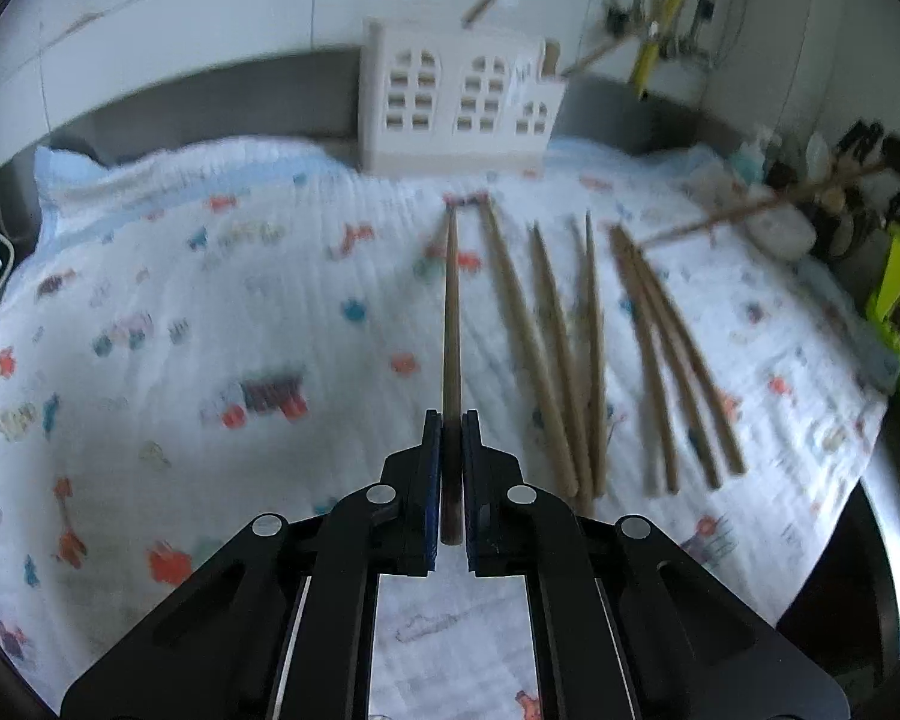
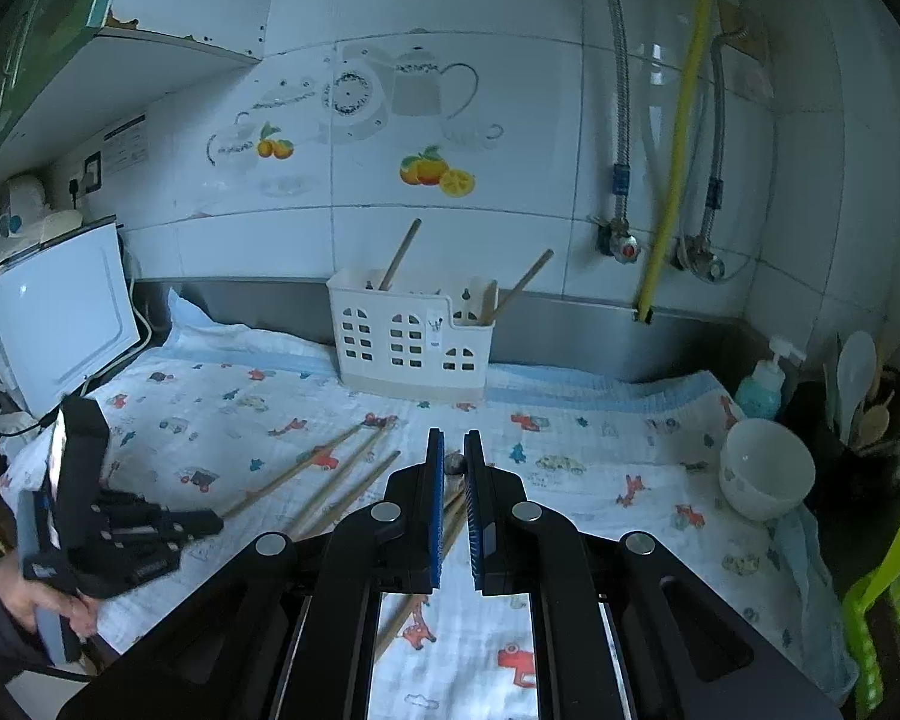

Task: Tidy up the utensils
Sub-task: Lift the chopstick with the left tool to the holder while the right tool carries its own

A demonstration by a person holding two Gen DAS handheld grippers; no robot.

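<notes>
My left gripper (image 1: 451, 420) is shut on a wooden chopstick (image 1: 451, 312) that points ahead toward the white utensil holder (image 1: 450, 108). Several more chopsticks (image 1: 570, 360) lie on the patterned cloth to its right. In the right wrist view my right gripper (image 2: 455, 438) is shut on the end of a chopstick (image 2: 455, 463), held above the cloth. The holder (image 2: 408, 342) stands at the back with two chopsticks (image 2: 399, 255) standing in it. The left gripper (image 2: 120, 528) shows at the lower left, with chopsticks (image 2: 330, 480) lying beside it.
A white bowl (image 2: 765, 468), a soap bottle (image 2: 762, 387) and a dark pot of spoons (image 2: 870, 408) stand at the right. A white appliance (image 2: 60, 324) stands at the left. A green crate (image 2: 894, 588) sits at the right edge. The tiled wall carries pipes.
</notes>
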